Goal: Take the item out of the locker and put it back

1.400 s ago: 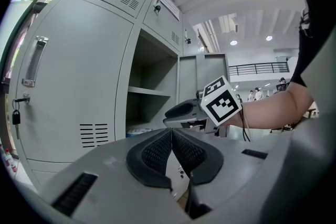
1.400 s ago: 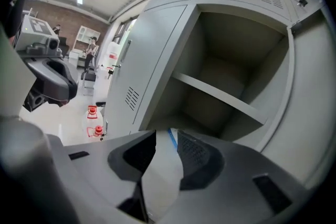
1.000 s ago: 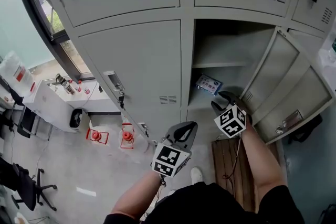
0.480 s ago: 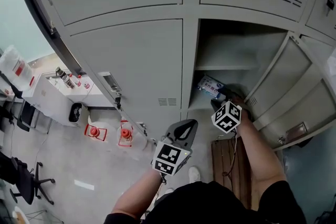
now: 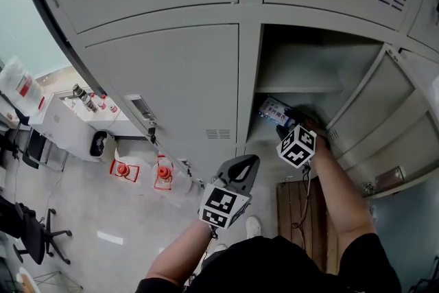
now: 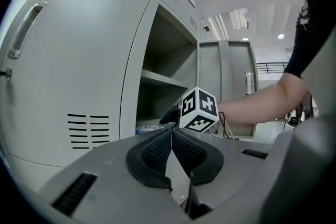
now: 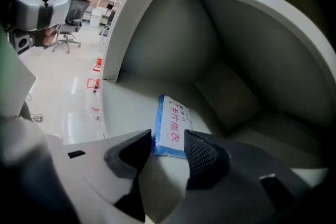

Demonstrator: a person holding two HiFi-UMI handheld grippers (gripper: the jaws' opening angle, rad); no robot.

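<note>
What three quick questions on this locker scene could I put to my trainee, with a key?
1. True or false: the left gripper holds the blue-and-white flat plastic packet.
2. Where in the open grey metal locker does the packet lie: A on the shelf, B on the compartment floor, C on the door?
3. Fill in: the packet's near end lies ___ the jaws of the right gripper.
Key: 1 false, its jaws are shut and empty. 2 B. 3 between; those jaws are closing, pads not yet pressing.

Blue packet [image 5: 272,108], print too small in head view; open locker door [image 5: 384,113] cropped at right edge.
</note>
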